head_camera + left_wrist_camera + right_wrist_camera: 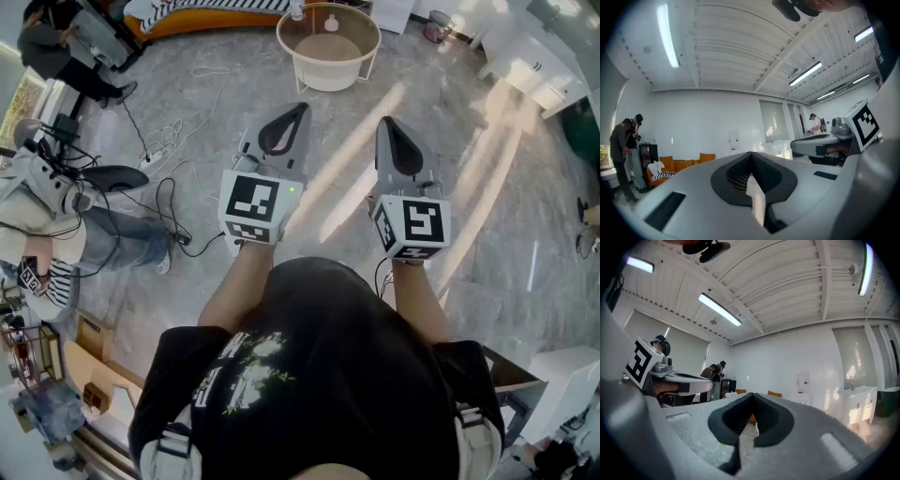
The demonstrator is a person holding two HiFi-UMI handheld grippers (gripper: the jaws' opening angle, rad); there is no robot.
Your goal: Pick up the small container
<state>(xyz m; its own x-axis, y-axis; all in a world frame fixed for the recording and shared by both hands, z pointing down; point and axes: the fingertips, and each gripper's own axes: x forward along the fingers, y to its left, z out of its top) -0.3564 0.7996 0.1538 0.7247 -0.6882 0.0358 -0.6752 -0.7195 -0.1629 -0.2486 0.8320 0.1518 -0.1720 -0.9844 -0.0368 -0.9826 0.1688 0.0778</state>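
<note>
Two grippers, neither at work on anything yet. Left gripper (302, 107) pinched fully together on nothing, pointing level, well short of the round table (281, 39) on its near-left side. Right gripper (385, 121) likewise closed up and empty, level, well short of the table on its near-right side. Small container (330, 21), as best judged the pale capped pot, upright on the table top toward the far rim, untouched. Nothing of the task done so far: approach, grasp and lift all ahead. Left to do, on this reading: walk up to the table, spread one claw wide, bring it round the pot, close, raise it clear of the table top. Loose cables (173, 141) on the floor off to the table's near-left, away from the straight line in.
</note>
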